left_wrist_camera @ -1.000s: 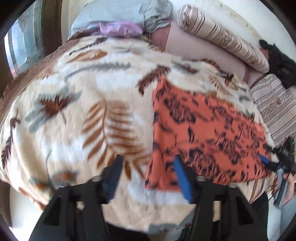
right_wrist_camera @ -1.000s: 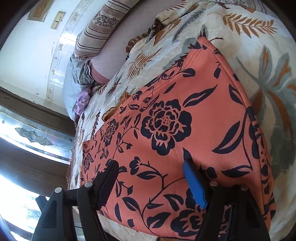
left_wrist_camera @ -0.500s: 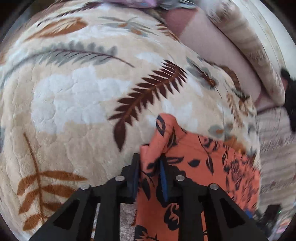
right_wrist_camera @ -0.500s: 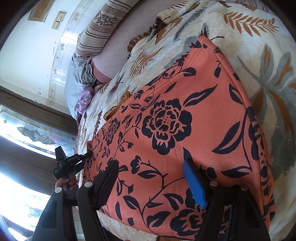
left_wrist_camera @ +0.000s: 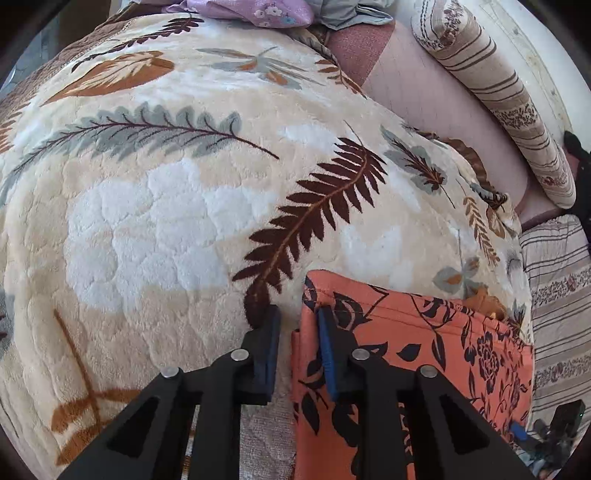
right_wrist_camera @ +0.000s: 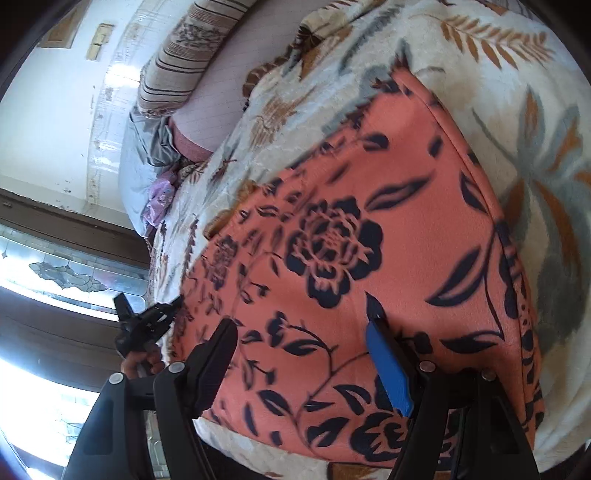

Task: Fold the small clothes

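The left gripper (left_wrist_camera: 297,343) sits nearest, tilted down at the near left corner of the orange floral garment (left_wrist_camera: 406,354). Its jaws closed sharply and have just eased apart a little, so they stand narrowly parted. The cloth's folded edge lies in the gap: the right pad rests against the fabric, while the other seems just clear of it, over the fleece blanket (left_wrist_camera: 166,221). The right gripper (right_wrist_camera: 303,358) is spread wide above the garment's opposite near part, gripping nothing; whether its tips touch the cloth I cannot tell. The garment lies flat on the blanket toward the bed's near side, apparently already doubled, with a hemmed edge running across its far side. It looks thin, light and limp, so it will likely sag and crease wherever it is unsupported, and the plush pile beneath may drag at it. The soundest hold is probably a firm pinch through all layers at a corner or hem, one corner per gripper. Beyond it the leaf-patterned blanket runs bare to a striped bolster (left_wrist_camera: 498,92) and a lilac cloth (left_wrist_camera: 258,9) at the far end.
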The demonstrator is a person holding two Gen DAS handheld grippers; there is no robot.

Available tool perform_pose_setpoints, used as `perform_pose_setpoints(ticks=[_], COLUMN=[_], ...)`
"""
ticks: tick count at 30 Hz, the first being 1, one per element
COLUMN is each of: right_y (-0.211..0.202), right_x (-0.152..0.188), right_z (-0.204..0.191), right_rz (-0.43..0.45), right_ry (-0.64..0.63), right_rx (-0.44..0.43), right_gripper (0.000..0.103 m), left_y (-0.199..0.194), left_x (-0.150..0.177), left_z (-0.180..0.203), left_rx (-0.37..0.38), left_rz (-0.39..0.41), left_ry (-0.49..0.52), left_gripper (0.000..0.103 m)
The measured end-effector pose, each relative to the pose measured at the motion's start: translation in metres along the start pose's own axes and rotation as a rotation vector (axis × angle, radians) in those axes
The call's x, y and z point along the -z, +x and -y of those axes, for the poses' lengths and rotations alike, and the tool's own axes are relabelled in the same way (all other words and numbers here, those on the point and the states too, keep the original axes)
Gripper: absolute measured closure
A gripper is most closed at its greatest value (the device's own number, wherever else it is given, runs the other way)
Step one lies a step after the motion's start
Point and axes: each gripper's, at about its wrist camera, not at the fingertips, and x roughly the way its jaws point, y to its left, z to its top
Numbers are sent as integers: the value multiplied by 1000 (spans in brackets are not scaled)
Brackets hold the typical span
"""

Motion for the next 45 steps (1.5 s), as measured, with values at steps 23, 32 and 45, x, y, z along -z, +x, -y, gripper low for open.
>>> perform_pose_setpoints(ticks=[23, 32, 45], right_y=[-37, -39, -55], right_x=[28, 64, 81], right_z=[45, 48, 44], right_rz=[127, 76, 157], right_ry=[61, 90, 141], right_rx=[48, 65, 4], right_gripper=[26, 14, 14], left_y=[-69, -72, -81], left_x=[149, 170, 191], left_z=[44, 56, 77], left_rx=[-45, -145, -249], left_rz=[57, 95, 114], left_ry=[223, 325, 351], left_gripper=[45, 39, 27])
